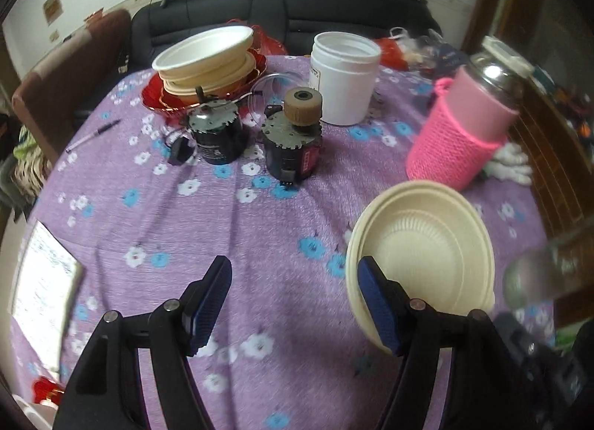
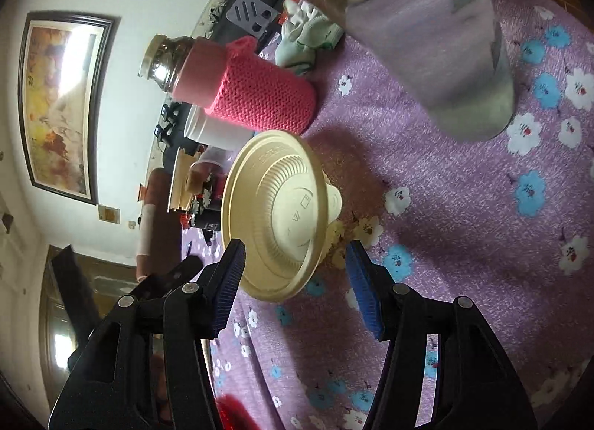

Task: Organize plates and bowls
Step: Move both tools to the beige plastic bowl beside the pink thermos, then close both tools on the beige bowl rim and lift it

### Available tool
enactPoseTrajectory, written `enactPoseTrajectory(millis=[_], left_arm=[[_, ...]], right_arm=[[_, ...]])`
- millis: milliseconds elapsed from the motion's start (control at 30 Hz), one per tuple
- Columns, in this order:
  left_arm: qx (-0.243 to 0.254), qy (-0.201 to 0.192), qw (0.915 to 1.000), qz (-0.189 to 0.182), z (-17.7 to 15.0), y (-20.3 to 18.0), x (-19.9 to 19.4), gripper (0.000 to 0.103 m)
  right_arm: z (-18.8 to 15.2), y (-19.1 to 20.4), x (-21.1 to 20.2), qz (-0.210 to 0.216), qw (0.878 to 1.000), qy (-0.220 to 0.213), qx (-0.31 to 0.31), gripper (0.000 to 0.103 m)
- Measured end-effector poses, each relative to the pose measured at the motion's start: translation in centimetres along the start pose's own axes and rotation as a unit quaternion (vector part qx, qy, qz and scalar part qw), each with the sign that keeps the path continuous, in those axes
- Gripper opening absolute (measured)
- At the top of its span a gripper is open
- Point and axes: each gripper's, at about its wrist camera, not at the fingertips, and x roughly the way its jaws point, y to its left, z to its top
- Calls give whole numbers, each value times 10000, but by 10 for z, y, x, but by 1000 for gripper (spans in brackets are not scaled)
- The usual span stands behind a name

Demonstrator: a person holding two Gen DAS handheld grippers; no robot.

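Note:
Nested cream bowls (image 1: 427,240) sit tilted on the purple floral tablecloth (image 1: 185,215), inside facing the left wrist camera. My left gripper (image 1: 293,270) is open just left of them, and its right finger (image 1: 378,304) overlaps their near rim. In the right wrist view the same bowls (image 2: 282,207) show their ribbed underside. My right gripper (image 2: 297,255) is open with their lower rim between its jaws, and no pad visibly presses on it. A second stack of cream bowls (image 1: 208,55) rests on a red plate (image 1: 156,96) at the far left.
Two dark motors (image 1: 219,137) (image 1: 293,144) stand mid-table with a white tub (image 1: 345,77) behind. A flask in a pink knitted sleeve (image 1: 460,133), white gloves (image 1: 512,166) and a blurred glass (image 2: 445,59) are at the right. A pen (image 1: 92,137) and a paper pad (image 1: 44,289) lie at the left.

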Motion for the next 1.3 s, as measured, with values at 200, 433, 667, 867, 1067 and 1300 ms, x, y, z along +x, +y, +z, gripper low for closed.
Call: enactPoseTrajectory(millis=[200, 433, 667, 867, 1067, 1300], left_arm=[[-175, -22, 9998, 58, -6, -10, 12, 71], [-212, -236, 9993, 189, -19, -25, 22, 71], [-128, -327, 9992, 173, -20, -30, 27, 71], [-144, -375, 9991, 147, -21, -30, 30, 71], [-145, -360, 9992, 111, -24, -31, 35, 71], [-148, -342, 9993, 76, -25, -31, 41, 71]], right_arm=[[-1, -2, 6, 78, 9999, -56, 53, 56], [-1, 2, 8, -78, 9996, -281, -50, 57], [0, -1, 17, -339, 9989, -313, -45, 56], [-1, 1, 20, -495, 9978, -413, -172, 56], [-2, 2, 20, -628, 9964, -509, -266, 56], [-2, 3, 25, -781, 9946, -589, -351, 56]])
